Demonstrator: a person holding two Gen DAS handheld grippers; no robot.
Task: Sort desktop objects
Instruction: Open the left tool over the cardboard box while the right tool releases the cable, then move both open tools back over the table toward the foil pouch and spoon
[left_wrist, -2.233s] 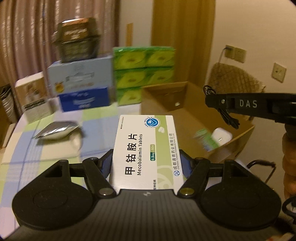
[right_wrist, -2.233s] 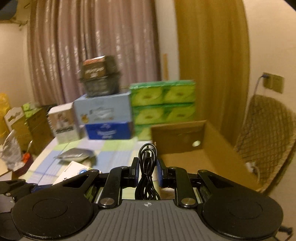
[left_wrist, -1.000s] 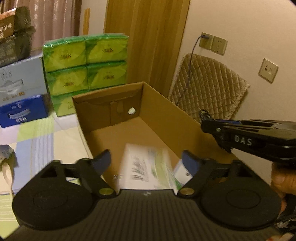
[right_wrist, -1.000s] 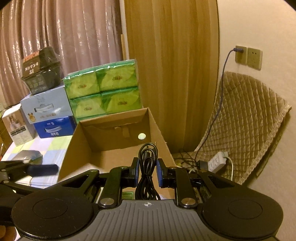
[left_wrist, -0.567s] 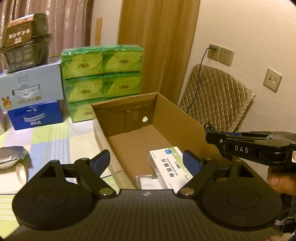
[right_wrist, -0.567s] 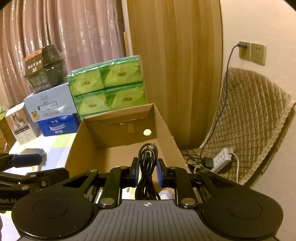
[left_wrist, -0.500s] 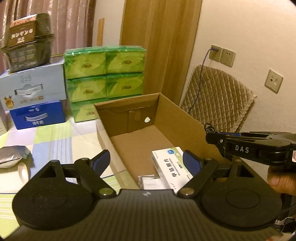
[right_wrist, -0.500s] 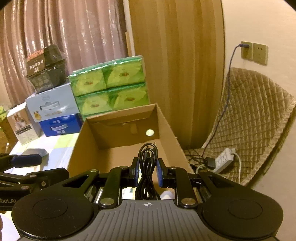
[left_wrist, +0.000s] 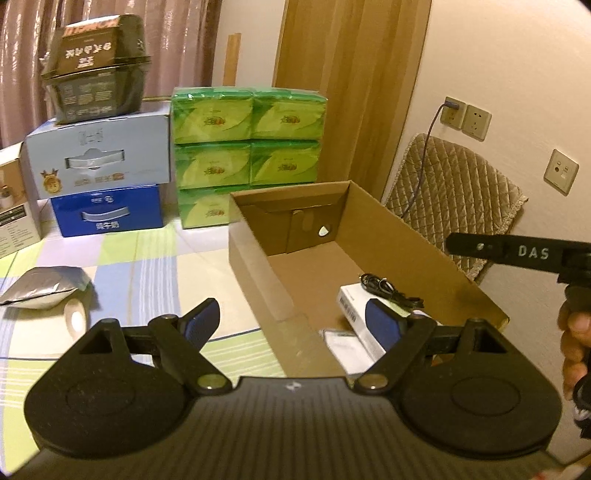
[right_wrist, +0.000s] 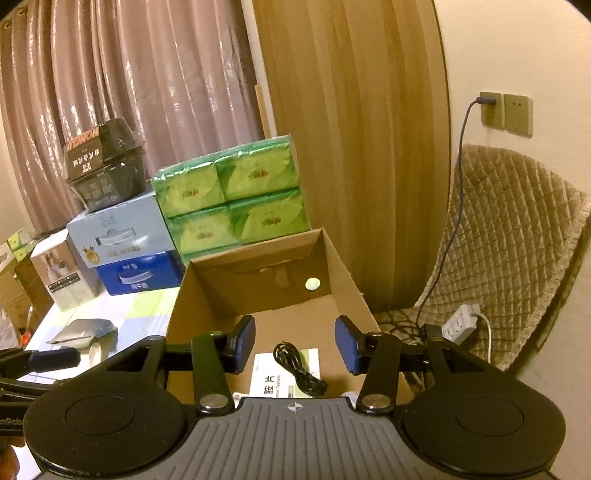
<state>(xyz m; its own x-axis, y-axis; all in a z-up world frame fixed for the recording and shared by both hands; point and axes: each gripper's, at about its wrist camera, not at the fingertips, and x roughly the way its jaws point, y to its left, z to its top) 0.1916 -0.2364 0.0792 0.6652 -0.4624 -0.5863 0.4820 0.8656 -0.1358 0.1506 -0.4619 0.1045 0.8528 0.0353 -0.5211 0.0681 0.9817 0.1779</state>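
— Hovering over the cardboard box (right_wrist: 343, 266), the right gripper (right_wrist: 294, 345) stood wide apart and empty, didn't it?
— It did. The black cable (right_wrist: 301, 367) lay loose on the medicine box (right_wrist: 275, 373) inside.
— And the left gripper (left_wrist: 291, 321)?
— Wide too, gripping nothing, above the near end of the cardboard box. A silver pouch (left_wrist: 46, 286) and a tape roll (left_wrist: 75, 317) sat on the checked tablecloth (left_wrist: 147, 266)

Dim warm light, fisheye-warped edges
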